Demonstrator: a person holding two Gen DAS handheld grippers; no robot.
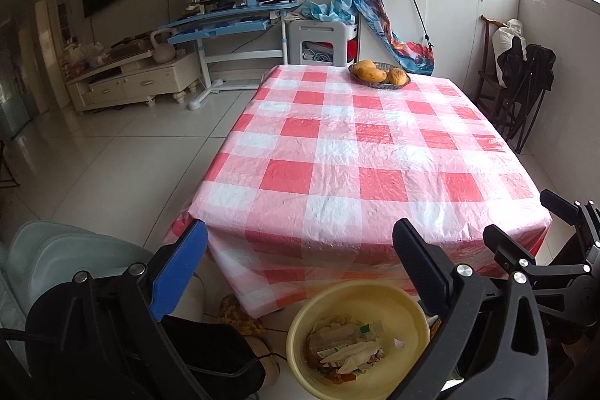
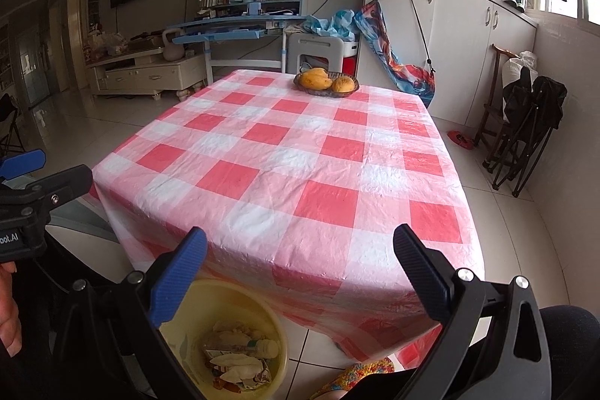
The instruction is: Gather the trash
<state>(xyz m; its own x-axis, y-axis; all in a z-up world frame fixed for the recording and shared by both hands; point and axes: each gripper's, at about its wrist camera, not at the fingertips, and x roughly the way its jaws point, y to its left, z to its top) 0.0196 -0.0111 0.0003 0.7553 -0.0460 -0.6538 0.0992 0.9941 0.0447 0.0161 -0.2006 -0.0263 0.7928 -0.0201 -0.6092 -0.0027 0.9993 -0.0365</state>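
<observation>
left tool (image 1: 300, 250) released, nothing between its prongs; right tool (image 2: 300, 246) likewise released, empty. trash (image 1: 348, 351) (bottle, wrappers, scraps) lies in yellow bin (image 1: 408, 302) on floor, just near of desk (image 1: 367, 152). desk top shows only fruit basket (image 1: 378, 74) at far end. judged: collecting step near done. next move: look around for remaining trash, else finish.

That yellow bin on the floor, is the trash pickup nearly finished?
Looks nearly finished. The yellow bin holds a bottle and wrappers. The left gripper and right gripper are open and empty. The checkered tablecloth shows only a fruit basket, no trash left.
</observation>
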